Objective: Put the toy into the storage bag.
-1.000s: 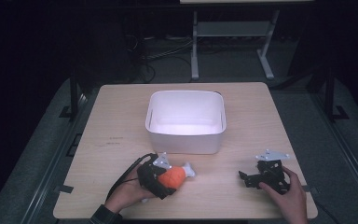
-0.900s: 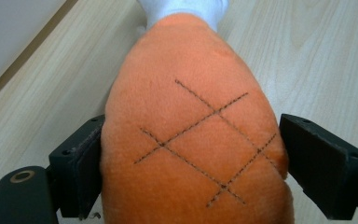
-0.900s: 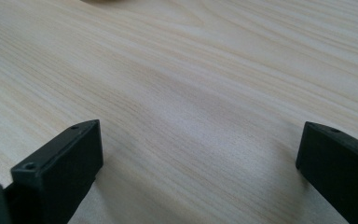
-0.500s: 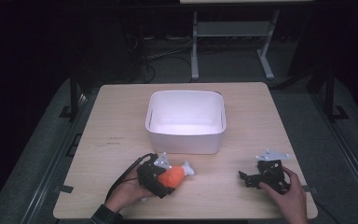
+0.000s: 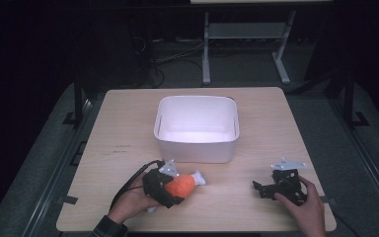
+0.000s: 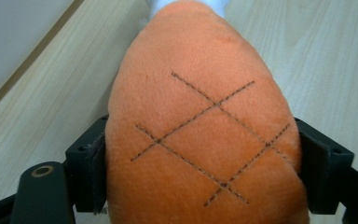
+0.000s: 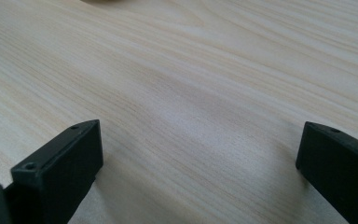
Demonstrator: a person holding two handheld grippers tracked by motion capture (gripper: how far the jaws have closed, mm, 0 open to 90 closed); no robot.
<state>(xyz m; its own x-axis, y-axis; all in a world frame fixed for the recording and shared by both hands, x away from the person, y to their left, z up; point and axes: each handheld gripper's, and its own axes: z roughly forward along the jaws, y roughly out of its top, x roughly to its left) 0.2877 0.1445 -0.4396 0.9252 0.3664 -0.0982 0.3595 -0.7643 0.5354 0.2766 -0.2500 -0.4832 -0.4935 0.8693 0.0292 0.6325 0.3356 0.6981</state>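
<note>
An orange plush drumstick (image 5: 183,183) with a white bone end lies on the table (image 5: 123,128) in front of the white bin (image 5: 196,148). My left gripper (image 5: 174,188) has it between its jaws, and a hand holds that gripper near the front left edge. In the left gripper view both black pads (image 6: 96,170) touch the toy's (image 6: 200,84) sides, which bulge over them; the jaws have just been closing. My right gripper (image 5: 261,187) rests at the front right, held by the other hand. It stands open (image 7: 200,158) over bare wood with nothing between the jaws.
The bin looks empty and sits at the table's middle. Bare wood lies between the two grippers. Beyond the far edge are a dark floor, cables and a metal stand (image 5: 246,44).
Hardly anything differs. The left gripper stays at the toy and the right gripper has not moved.
</note>
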